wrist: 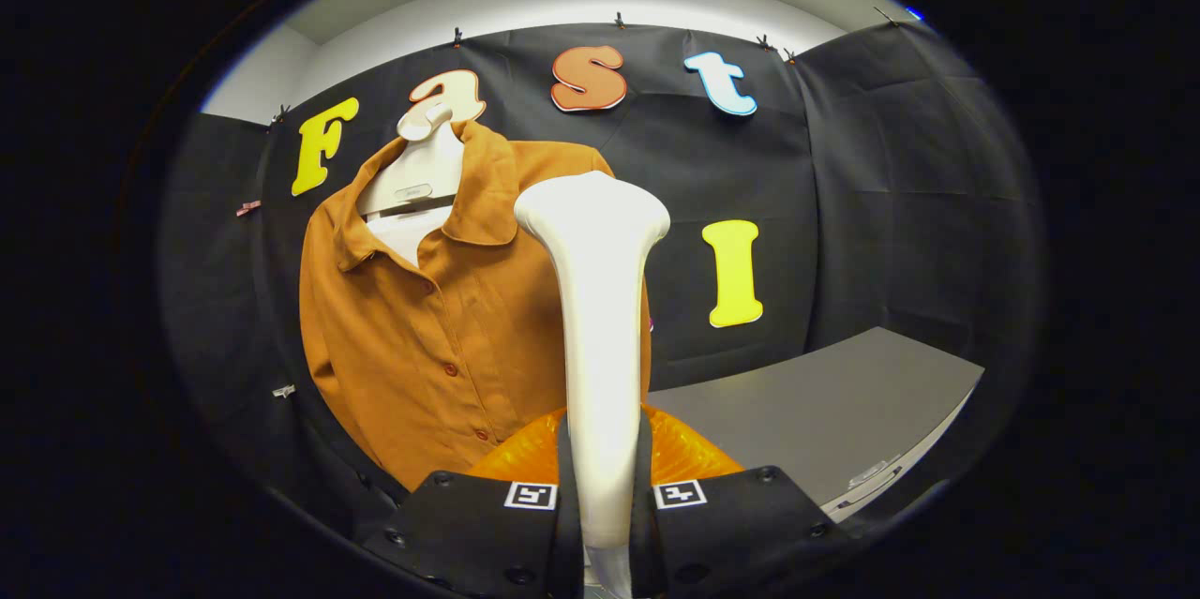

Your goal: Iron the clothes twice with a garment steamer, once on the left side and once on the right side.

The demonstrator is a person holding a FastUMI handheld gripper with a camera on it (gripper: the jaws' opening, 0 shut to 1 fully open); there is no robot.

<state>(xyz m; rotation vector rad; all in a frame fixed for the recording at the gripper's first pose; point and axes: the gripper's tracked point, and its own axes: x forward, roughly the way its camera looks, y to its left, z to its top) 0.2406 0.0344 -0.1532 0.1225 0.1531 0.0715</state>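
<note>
The gripper (602, 496) was clamped on the garment steamer (598, 318), with one finger pressed against each side of the white handle. The steamer stood upright between the fingers, and its flared head rose just in front of the shirt (441, 318). An orange translucent part (694, 454) of the steamer showed behind the handle, just above the fingers. Each finger carried a square black-and-white marker (531, 495) on its upper face.

The brown button-front shirt hung on a white hanger (420, 170) against the black cloth wall (844, 187). The collar was open, and the button placket ran down the front. A small label on the hanger was too small to read.

A grey desk (825, 411) stood beyond the fingers, its far edge against the wall.
</note>
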